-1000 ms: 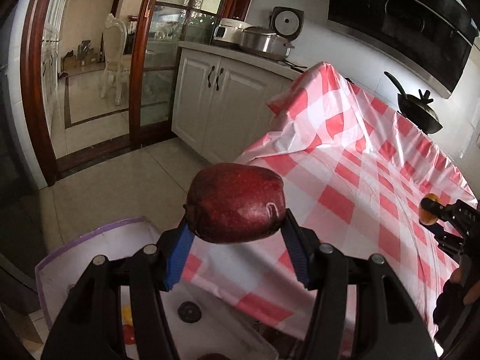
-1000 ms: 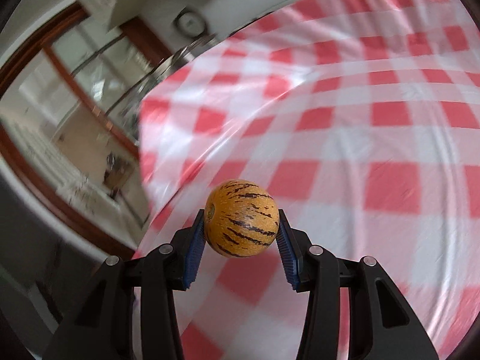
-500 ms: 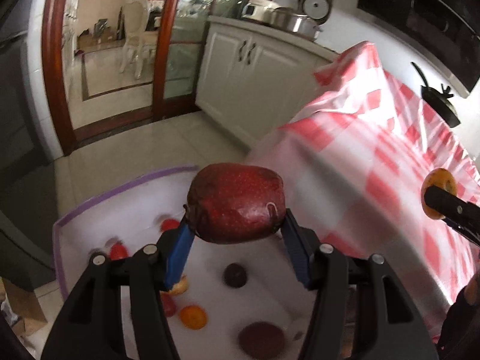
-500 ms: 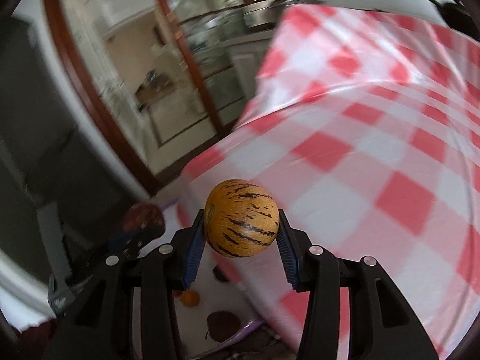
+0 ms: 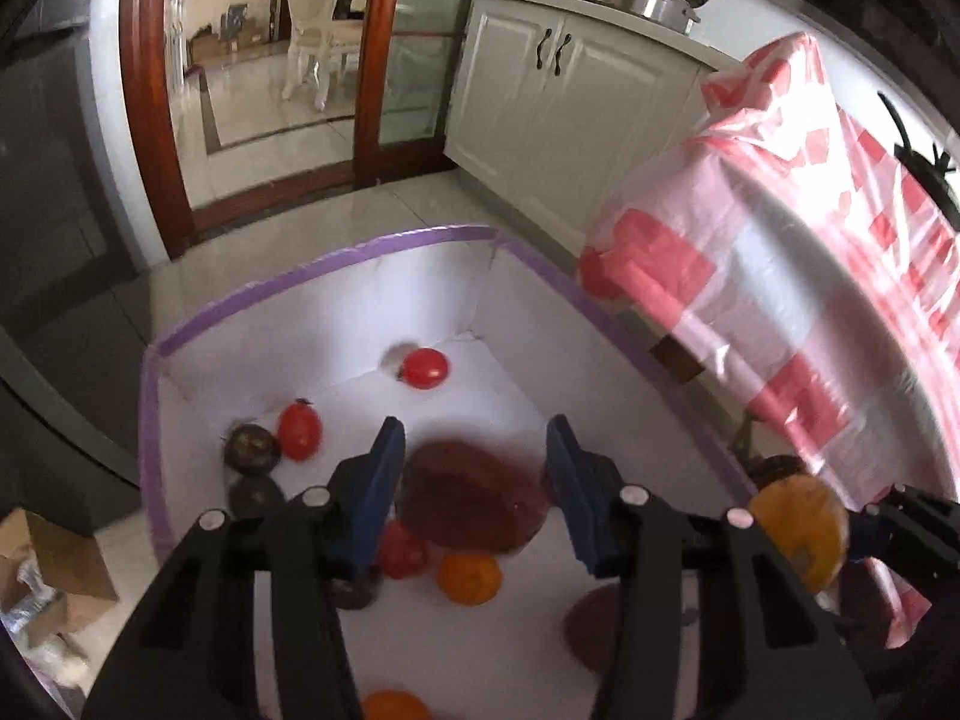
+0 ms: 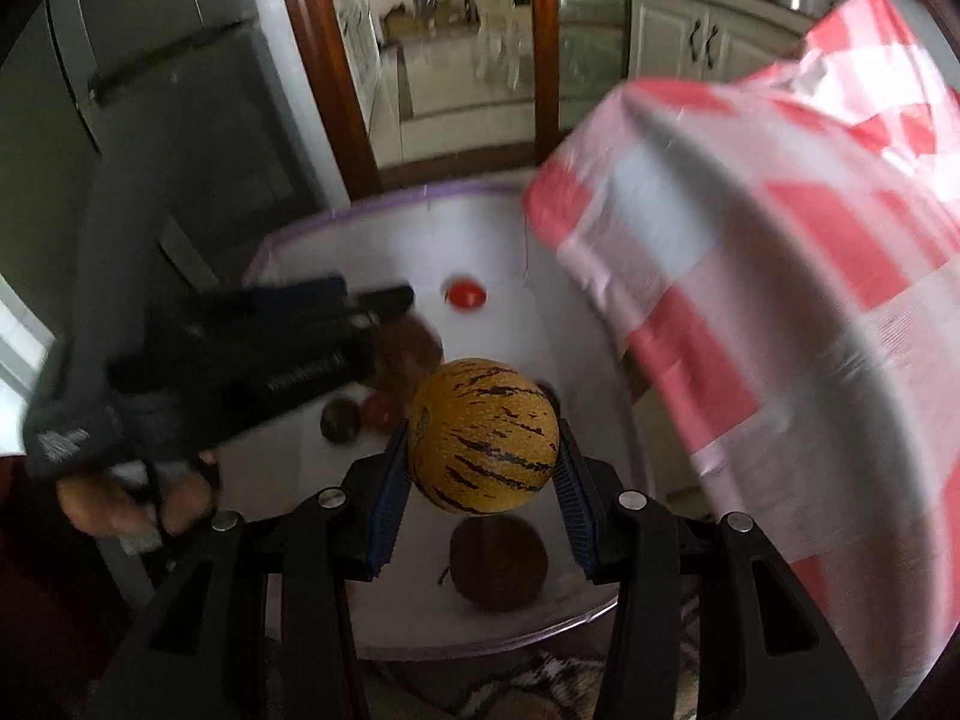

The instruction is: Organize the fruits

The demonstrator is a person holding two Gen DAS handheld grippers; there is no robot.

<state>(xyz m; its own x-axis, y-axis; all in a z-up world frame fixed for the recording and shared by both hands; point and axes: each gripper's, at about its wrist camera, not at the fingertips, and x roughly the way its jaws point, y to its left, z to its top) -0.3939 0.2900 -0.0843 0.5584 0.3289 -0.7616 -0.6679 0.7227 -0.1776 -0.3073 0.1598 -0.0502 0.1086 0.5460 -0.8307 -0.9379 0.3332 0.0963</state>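
My left gripper (image 5: pixel 474 435) hangs over a white box with a purple rim (image 5: pixel 312 276), and its jaws are closing. The dark red fruit (image 5: pixel 474 501) is a blur low in the gap, clear of the blue pads (image 5: pixel 384 480), over the fruit in the box. My right gripper (image 6: pixel 483 456) is shut on an orange melon with dark stripes (image 6: pixel 483 435), held above the box's (image 6: pixel 384 204) near right side. That melon (image 5: pixel 798 531) also shows at the right of the left wrist view. The left gripper (image 6: pixel 360 306) is a dark blur in the right wrist view.
In the box lie red tomatoes (image 5: pixel 424 368), dark round fruits (image 5: pixel 252 450), an orange (image 5: pixel 468 577) and a brown-red fruit (image 6: pixel 498 564). The table's red-checked cloth (image 5: pixel 780 300) overhangs on the right. White cabinets (image 5: pixel 540 90) and a glass door (image 5: pixel 264 60) stand behind. A cardboard box (image 5: pixel 54 558) sits lower left.
Both grippers swung off the table and down over the box. The dark red fruit left the left pads and dropped lower, and the left jaws narrowed. The right wrist rolled, still holding the melon.
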